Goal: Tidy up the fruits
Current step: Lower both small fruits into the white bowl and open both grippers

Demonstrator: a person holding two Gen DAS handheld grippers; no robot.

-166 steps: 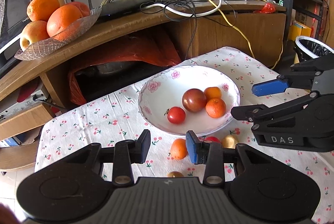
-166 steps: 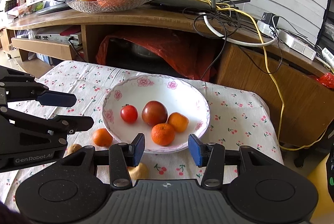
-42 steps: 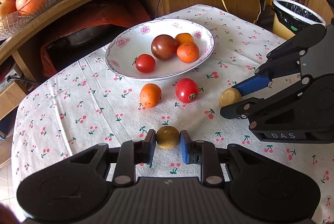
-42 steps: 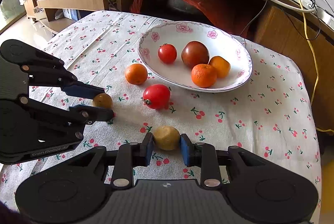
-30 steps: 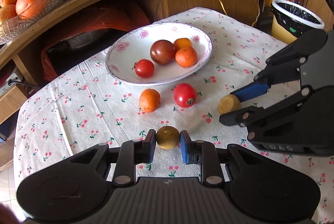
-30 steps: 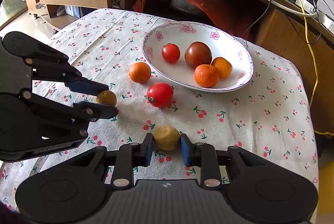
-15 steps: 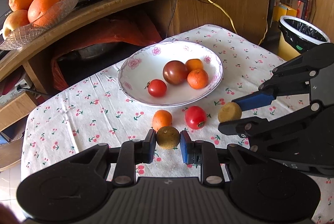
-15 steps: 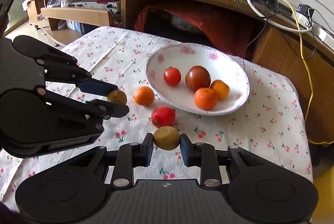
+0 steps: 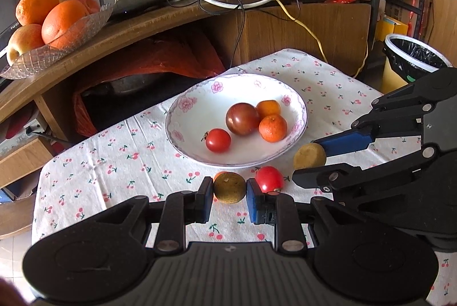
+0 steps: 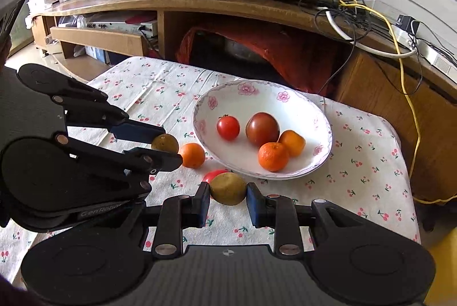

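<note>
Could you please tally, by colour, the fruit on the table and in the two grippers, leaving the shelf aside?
Red tomatoes: 2
Dark brownish-red tomato: 1
Orange citrus fruits: 3
Yellow-brown fruits, one clamped in each gripper: 2
Total: 8
</note>
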